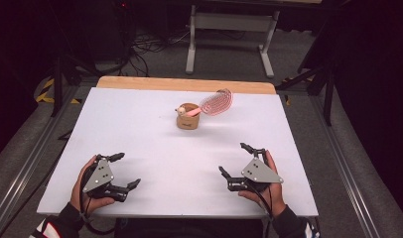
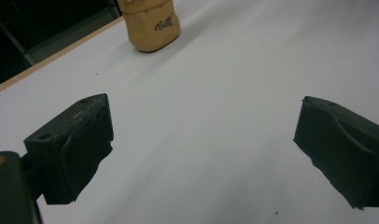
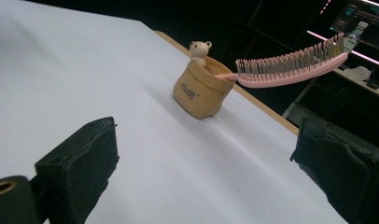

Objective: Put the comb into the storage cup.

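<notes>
My fingers point(image 2: 73, 149) on the left gripper point(image 1: 121, 171) are spread wide with nothing between them, resting low over the near left part of the white table point(image 1: 140, 129). On the right gripper point(image 1: 239, 161) the fingers point(image 3: 80, 168) stand just as far apart and hold nothing.

The tan pouch point(image 1: 188, 117) stands upright well ahead of both pairs of fingers, roughly midway between them and toward the far edge of the table. A pink brush point(image 1: 215, 102) leans out of it, handle down inside, bristle head sticking up and off toward my right side. A small bear figure point(image 1: 180, 110) sits at the pouch's left rim.

As I judge it, the work has not begun or is already over: neither gripper touches the pouch or the brush, both are well apart from them, and the brush sits in the pouch.

The left gripper view gives me the lower body of the pouch point(image 2: 151, 25) with its dark lettering, up ahead and left of my fingers. The right gripper view gives the whole pouch point(image 3: 201, 91), the bear point(image 3: 199, 50) and the brush point(image 3: 290, 65) side-on, bristles pointing upward, which the high view shows as a flat pink oval.
</notes>
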A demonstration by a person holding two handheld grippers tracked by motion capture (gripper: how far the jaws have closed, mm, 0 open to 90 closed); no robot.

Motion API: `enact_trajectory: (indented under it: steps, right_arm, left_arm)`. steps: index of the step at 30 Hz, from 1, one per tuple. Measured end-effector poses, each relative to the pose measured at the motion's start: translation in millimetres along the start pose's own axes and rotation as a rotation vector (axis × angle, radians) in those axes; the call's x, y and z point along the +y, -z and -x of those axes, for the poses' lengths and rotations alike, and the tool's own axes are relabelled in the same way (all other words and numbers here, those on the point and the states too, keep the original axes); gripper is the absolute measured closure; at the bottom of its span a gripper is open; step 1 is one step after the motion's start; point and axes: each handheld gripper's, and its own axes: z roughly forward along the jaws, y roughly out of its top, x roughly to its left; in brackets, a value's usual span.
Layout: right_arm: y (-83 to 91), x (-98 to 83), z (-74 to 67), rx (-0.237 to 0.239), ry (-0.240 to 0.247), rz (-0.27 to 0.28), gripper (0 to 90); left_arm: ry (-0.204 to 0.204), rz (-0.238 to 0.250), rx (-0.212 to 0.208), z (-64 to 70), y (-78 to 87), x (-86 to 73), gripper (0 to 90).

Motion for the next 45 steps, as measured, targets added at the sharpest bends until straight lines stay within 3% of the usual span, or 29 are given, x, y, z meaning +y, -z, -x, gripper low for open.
enact_trajectory:
  steps: [6, 11, 30, 35, 45]
  right_arm:
    - [2.3, -7.1, 0.0, 0.001, 0.006, -0.015, 6.7]
    - [6.5, -16.4, 2.6, 0.004, -0.031, -0.023, 6.8]
    - [20.5, -44.6, 17.1, -0.049, -0.086, -0.084, 5.4]
    - [22.9, -50.2, 17.9, -0.046, -0.084, -0.095, 4.5]
    - [29.1, -62.0, 21.5, -0.049, -0.136, -0.115, 4.1]
  left_arm:
    - [0.001, 0.003, -0.001, 0.4, -0.3, 0.0, 5.6]
    - [0.001, 0.004, 0.0, 0.3, 0.1, -0.2, 5.6]
    - [0.002, 0.02, 0.0, 0.2, 2.3, 0.5, 5.5]
    - [0.007, 0.023, -0.003, 0.1, 2.4, 0.6, 5.3]
    - [0.025, 0.028, 0.003, -2.0, 2.3, 0.5, 3.5]
